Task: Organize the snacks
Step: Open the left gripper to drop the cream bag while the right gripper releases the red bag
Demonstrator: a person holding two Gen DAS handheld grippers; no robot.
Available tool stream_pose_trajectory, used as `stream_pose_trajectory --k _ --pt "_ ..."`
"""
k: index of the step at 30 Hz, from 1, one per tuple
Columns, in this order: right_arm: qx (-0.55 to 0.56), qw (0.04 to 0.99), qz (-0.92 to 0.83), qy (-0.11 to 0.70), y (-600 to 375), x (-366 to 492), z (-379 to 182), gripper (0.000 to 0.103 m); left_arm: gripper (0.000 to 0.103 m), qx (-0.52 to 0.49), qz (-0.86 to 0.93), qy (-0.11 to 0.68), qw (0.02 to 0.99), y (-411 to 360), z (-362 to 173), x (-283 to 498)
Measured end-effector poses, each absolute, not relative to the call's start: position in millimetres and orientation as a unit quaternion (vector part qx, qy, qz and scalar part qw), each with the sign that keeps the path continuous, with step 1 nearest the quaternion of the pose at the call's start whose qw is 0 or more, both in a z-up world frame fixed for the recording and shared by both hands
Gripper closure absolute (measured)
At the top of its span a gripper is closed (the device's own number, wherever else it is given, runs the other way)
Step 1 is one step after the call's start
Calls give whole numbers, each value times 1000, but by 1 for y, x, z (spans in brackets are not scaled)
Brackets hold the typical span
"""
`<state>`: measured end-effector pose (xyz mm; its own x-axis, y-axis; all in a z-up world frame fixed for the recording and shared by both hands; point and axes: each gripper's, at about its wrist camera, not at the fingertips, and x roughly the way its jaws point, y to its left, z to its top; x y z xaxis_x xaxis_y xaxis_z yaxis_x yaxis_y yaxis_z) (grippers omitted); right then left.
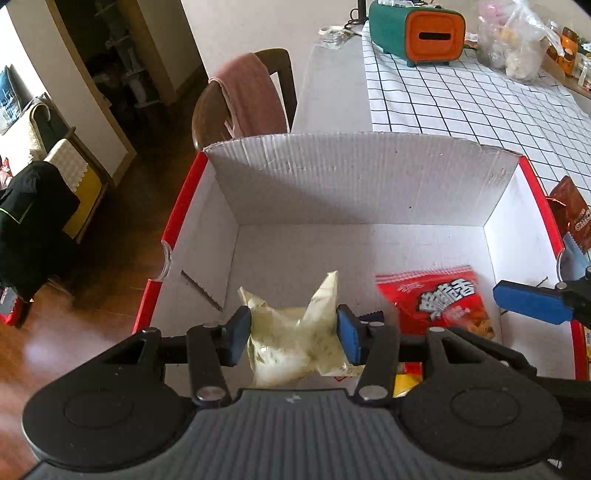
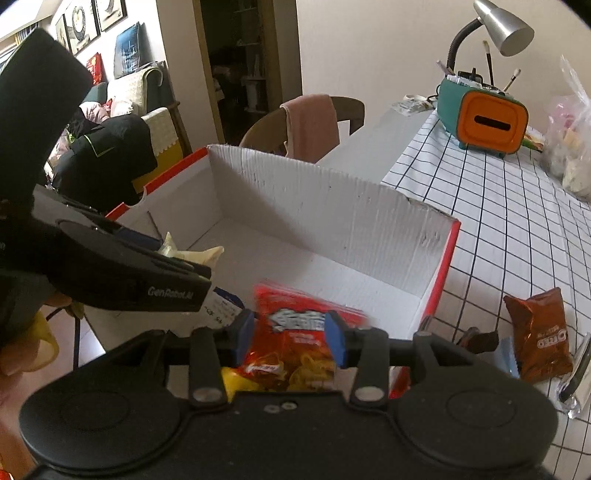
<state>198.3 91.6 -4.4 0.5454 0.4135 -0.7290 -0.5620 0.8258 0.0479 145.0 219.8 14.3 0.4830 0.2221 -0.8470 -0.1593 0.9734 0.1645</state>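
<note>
**Left wrist: two packets over the box, drop risks**

Left wrist view: left claw point(image 1: 293, 334) pinches a pale packet point(image 1: 295, 339), crumpled, hanging over the near end of the box point(image 1: 369, 177). A red packet point(image 1: 436, 299) lies further right in the same box, low near the floor; whether it touches the floor I cannot tell. In the right wrist view it sits between the pads of the right claw point(image 2: 290, 334), blurred. Pads look close to its sides, but I cannot tell if they grip or have let go.

Risks, as judgement:
- Pale packet is held by a bunched fold; slack film could slip out early and land on the rim or outside, toward the floor.
- Both claws work the same near end of the box, close together; the right one's blue finger point(image 1: 532, 301) shows just beside the left. A clash could knock a packet loose.
- Box sits at the edge of the surface point(image 2: 498, 206); a push on its near wall could shift it off.
- Brown packet point(image 2: 539, 332) lies outside the box, not yet sorted.

Surface: white checked cloth, teal-orange holder point(image 2: 484, 118), lamp point(image 2: 502, 26), clear bag point(image 1: 513, 40). Room: chair point(image 1: 243, 96) with pink towel, wood floor, dark doorway, sofa.
</note>
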Motion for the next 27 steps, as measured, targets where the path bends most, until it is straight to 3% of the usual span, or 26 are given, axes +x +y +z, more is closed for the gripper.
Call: stream_pose_trajectory --k 5,10,14,19,23,27 --pt "-89 875 283 382 86 194 1 58 53 23 104 491 864 219 20 141" --pt "-79 881 282 371 75 188 12 46 51 22 101 480 871 215 30 134" --pt "-69 886 284 359 63 182 22 39 42 24 98 466 879 209 40 129" --pt "-59 892 283 347 44 175 35 35 40 27 91 450 888 197 52 121" --pt "-53 897 280 337 24 167 44 27 30 30 81 440 894 184 59 115" --pt "-42 905 268 326 -1 160 53 23 27 34 63 432 899 165 65 112"
